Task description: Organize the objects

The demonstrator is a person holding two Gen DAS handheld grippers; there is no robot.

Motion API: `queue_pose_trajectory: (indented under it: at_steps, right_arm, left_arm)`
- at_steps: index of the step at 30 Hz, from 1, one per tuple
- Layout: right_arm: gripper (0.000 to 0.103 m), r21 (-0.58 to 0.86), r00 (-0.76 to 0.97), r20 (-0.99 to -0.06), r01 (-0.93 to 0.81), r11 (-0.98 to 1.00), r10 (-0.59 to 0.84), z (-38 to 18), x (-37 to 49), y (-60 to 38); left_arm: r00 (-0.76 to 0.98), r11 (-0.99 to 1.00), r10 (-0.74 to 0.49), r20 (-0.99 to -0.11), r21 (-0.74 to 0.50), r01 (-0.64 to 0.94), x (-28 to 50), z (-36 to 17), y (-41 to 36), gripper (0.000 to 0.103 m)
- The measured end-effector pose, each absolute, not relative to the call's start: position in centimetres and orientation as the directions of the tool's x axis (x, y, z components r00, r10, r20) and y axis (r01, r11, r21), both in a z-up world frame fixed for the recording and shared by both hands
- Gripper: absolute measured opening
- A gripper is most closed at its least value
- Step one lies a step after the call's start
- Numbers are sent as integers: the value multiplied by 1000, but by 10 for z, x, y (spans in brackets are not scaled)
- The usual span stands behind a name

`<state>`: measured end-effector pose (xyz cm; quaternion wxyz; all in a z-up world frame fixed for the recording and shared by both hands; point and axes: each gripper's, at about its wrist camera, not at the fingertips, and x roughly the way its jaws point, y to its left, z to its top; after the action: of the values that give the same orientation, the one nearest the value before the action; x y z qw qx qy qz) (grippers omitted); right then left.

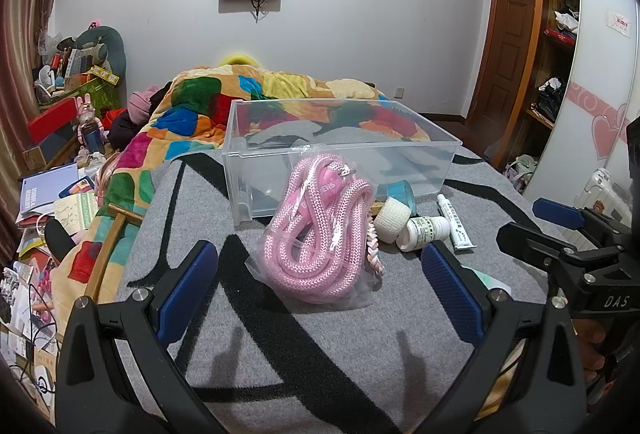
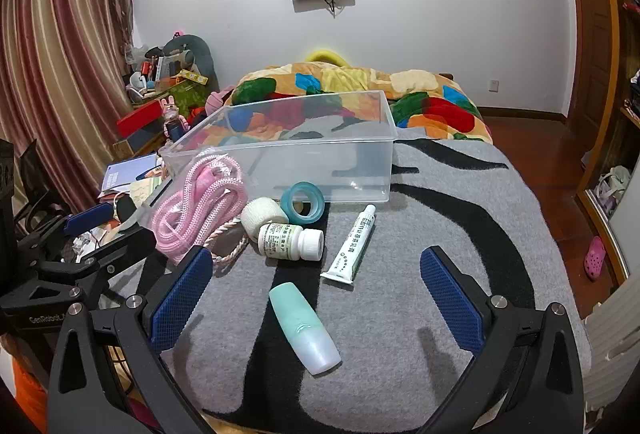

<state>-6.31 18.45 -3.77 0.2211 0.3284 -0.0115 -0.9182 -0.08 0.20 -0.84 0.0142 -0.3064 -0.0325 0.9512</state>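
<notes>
The bagged pink rope [image 1: 320, 230] lies on the grey blanket [image 1: 280, 354] just before the clear bin [image 1: 344, 138]. It looks soft, light, the plastic slippery; pinch the coil's middle. The left gripper [image 1: 320, 290] and right gripper [image 2: 316, 298] both stand spread, empty.

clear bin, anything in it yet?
Empty. The clear bin shows only the blanket pattern through its floor and walls; the pink rope bag, tape roll and pill bottle all lie outside, in front of it.
</notes>
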Motion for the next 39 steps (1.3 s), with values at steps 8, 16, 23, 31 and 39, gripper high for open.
queue_pose_trajectory:
  at_steps: [8,16,23,31,39]
  right_arm:
    - [103,162,-688,-595,404,-901,-415,-37,-60,183]
    - [103,167,-685,-596,404,-900,-418,-37,-60,183]
    - [103,168,-684,-596,405,-899,-420,-37,-59,182]
    - [103,169,-683,-597,406,-898,-421,-37,-59,182]
    - [103,169,-681,-598,407,-898,-422,-38,-59,181]
  left_arm:
    - [-812,-997,45,-582,-71,-5,0,-8,2,103]
    - [-812,-997,46,-582,-73,-4,1,-8,1,103]
    - [-813,-997,46,-581,-74,-4,1,-8,0,103]
    - [-810,-997,46,-584,-75,-2,2,-8,0,103]
    - [-810,-997,46,-585,-75,-2,2,-7,0,103]
